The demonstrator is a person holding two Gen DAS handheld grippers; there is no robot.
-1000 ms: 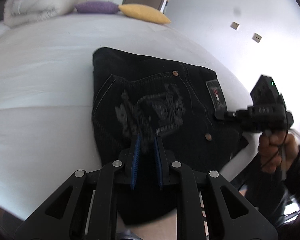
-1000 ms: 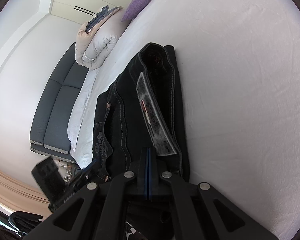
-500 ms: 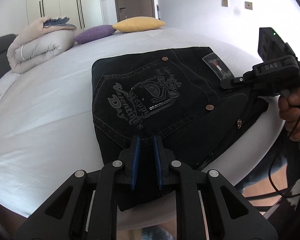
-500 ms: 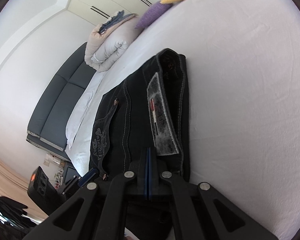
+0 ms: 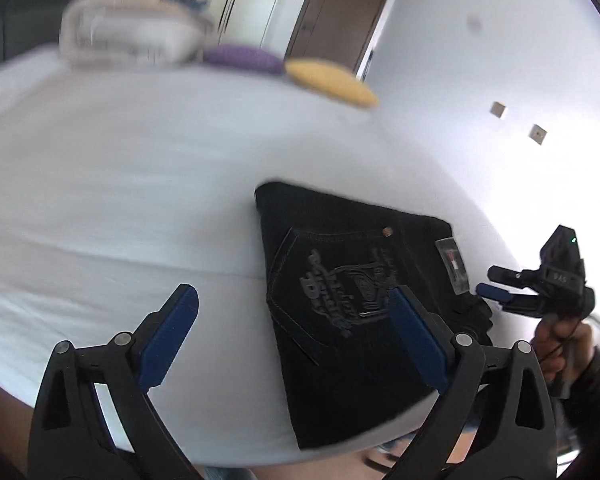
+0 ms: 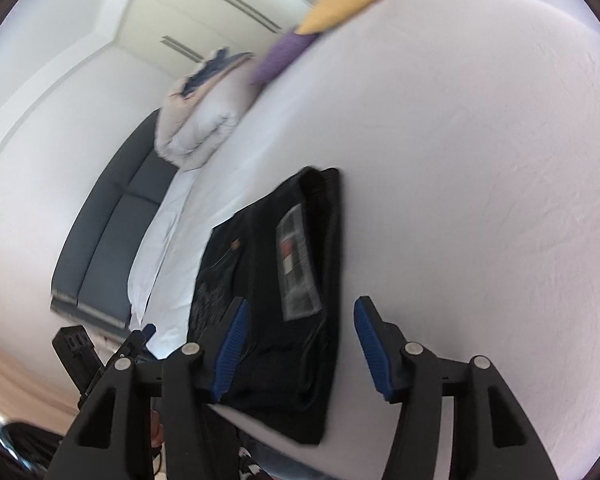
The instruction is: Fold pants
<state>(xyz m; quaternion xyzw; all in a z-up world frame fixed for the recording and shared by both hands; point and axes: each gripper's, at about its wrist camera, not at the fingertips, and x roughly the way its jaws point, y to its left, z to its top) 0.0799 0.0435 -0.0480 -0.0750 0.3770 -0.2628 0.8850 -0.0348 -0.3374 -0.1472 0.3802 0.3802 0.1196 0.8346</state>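
Both your tools are spread wide and hold nothing: the folded pants [image 5: 352, 304] lie on the bed [image 5: 120, 200] ahead-right of your left tool [image 5: 294, 312] and just ahead of your right tool [image 6: 302, 320].

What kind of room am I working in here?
Most likely a bedroom: the folded black pants lie on a white-sheeted bed, with pillows and a rolled duvet at its far end, and wardrobe doors beyond.
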